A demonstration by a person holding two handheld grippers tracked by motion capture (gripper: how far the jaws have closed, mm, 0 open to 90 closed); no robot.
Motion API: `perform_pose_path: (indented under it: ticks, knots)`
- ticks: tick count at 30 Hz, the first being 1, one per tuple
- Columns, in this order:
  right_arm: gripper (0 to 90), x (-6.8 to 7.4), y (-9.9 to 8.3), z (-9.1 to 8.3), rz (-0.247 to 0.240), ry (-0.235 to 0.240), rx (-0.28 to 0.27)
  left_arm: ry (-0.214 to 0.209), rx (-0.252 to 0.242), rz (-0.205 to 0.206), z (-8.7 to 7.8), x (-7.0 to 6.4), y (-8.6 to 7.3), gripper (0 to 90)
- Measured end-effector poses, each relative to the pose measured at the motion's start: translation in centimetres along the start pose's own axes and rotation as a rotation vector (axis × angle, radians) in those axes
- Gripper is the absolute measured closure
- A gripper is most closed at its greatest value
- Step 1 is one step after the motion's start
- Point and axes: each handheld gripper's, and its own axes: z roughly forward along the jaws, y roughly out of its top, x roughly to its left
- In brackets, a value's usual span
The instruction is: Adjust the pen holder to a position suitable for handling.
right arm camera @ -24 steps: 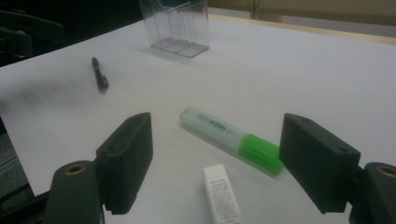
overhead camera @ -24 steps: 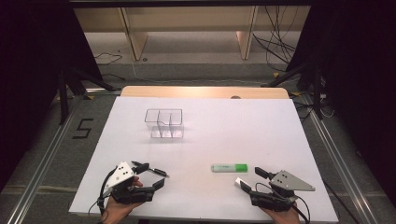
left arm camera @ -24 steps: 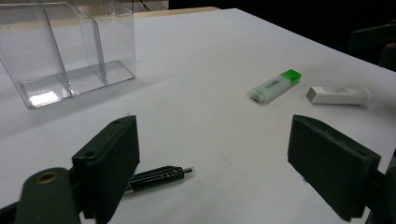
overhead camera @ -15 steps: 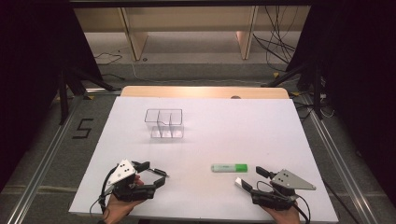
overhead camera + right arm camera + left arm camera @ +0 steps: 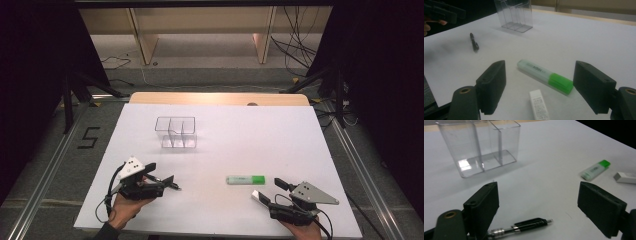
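- Shifted slightly since the earlier frame: left gripper [image 5: 167, 181] now nearer the black pen [image 5: 172, 186], by a small amount; right gripper [image 5: 267, 191] and all items on the bench [image 5: 240, 135] unmoved.
- Left gripper fingers [image 5: 484, 205] spread wide, holding nothing, low over the bench at its near left.
- Black pen with a silver band lying flat just in front of the left gripper, its body close beside the left finger in the left gripper view [image 5: 524, 226].
- Right gripper fingers [image 5: 492, 83] also spread wide and empty, at the near right of the bench.
- Green highlighter [image 5: 245, 179] lying flat just ahead of the right gripper; pale barrel, bright green cap; dark lettering along the barrel in the right gripper view [image 5: 545, 75], too blurred to read for certain.
- White eraser [image 5: 538, 105] flat between the right gripper's fingers, near the highlighter, not touching it; faint print on its sleeve, unreadable.
- Clear plastic organiser [image 5: 175, 132] with compartments, upright, empty, well apart at the far left-centre of the bench.
- Black "5" [image 5: 88, 138] marked on the floor left of the bench.
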Motion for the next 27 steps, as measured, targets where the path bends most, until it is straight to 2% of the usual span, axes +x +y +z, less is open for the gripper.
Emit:
perform_pose_path:
  ticks: [4,7,10,22,27]
  knots:
    - [27.5,-0.1,0.0,0.0,0.004,-0.002,0.001,0.041,0.03,-0.016,0.6,1.5,1.5,17.6]
    - [27.4,-0.1,0.0,-0.1,0.003,-0.003,-0.001,0.069,0.045,-0.046,1.3,2.7,2.3,18.0]
    - [27.5,-0.1,0.0,-0.1,0.003,-0.003,-0.002,0.092,0.063,-0.054,2.0,3.8,2.9,18.5]
    - [27.5,-0.2,0.0,-0.2,0.008,-0.004,-0.001,0.197,0.086,-0.149,4.0,8.5,4.5,27.2]
    - [27.5,-0.2,0.0,-0.2,0.006,-0.006,0.001,0.217,0.102,-0.17,4.8,9.9,4.6,33.5]
